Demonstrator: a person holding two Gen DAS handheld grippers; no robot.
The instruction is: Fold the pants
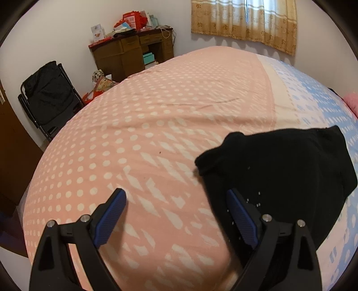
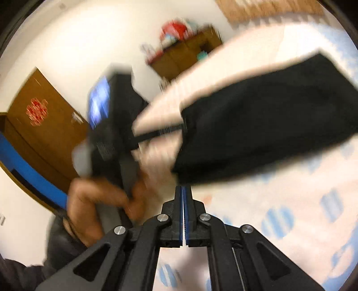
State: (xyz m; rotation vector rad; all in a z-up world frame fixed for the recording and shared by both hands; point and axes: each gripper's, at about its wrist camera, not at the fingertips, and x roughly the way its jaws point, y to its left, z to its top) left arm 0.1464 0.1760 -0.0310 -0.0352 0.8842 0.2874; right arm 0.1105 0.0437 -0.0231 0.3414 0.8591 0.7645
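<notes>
The black pants [image 1: 279, 170] lie folded in a compact bundle on the bed, at the right of the left wrist view. My left gripper [image 1: 176, 197] is open and empty, just above the sheet, its right finger beside the bundle's left edge. In the blurred right wrist view the pants [image 2: 264, 125] lie ahead as a dark folded block. My right gripper [image 2: 184, 190] is shut with nothing visible between its pads, its tip near the bundle's closest corner. The left gripper body and the hand holding it [image 2: 107, 197] show at the left there.
The bed [image 1: 156, 125] has a pink dotted sheet turning blue at the right. A wooden desk [image 1: 134, 51] piled with boxes stands by the far wall, a black folding chair [image 1: 49, 96] at the left, a curtain [image 1: 246, 20] above. A brown door [image 2: 40, 125] is at the left.
</notes>
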